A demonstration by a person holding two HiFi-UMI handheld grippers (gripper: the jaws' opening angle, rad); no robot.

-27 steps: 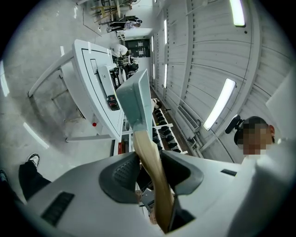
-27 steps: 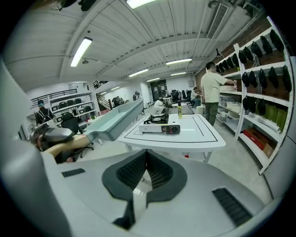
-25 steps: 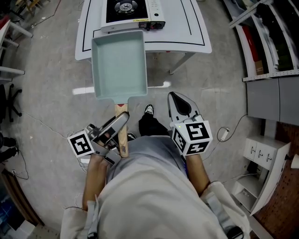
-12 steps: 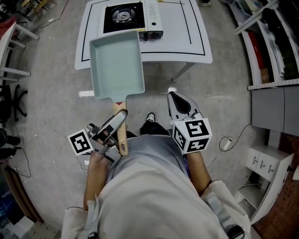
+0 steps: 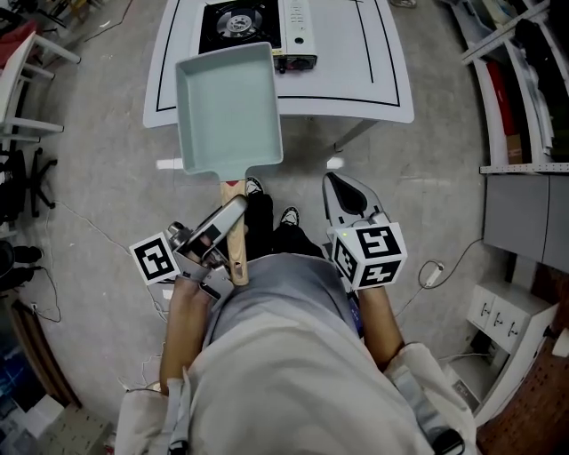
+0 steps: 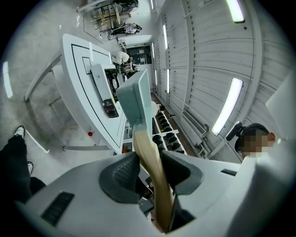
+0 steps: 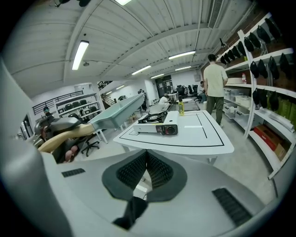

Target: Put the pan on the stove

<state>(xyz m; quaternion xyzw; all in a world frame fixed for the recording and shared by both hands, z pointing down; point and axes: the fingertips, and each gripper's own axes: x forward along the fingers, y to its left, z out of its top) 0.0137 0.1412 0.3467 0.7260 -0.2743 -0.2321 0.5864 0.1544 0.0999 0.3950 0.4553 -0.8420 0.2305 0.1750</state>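
A pale teal rectangular pan (image 5: 228, 108) with a wooden handle (image 5: 235, 240) is held in the air in front of the white table (image 5: 378, 71). My left gripper (image 5: 224, 224) is shut on that handle (image 6: 150, 159), and the pan's body (image 6: 137, 104) rises edge-on beyond the jaws. A portable gas stove (image 5: 258, 27) sits on the table's far left part, just past the pan's far edge; it also shows as the stove (image 7: 157, 125). My right gripper (image 5: 345, 193) hangs lower right of the pan, shut with nothing in it (image 7: 146, 170).
The white table (image 7: 194, 136) has a black outline and a bottle (image 7: 180, 108) at its back. A person (image 7: 215, 88) stands by shelves (image 7: 263, 92) on the right. Office chairs (image 5: 18, 191) and cables lie at the left. My shoes (image 5: 271, 203) are below the pan.
The pan and my left gripper have moved forward toward the table; the pan's far edge now reaches over the table's near edge beside the stove. My feet have stepped forward.
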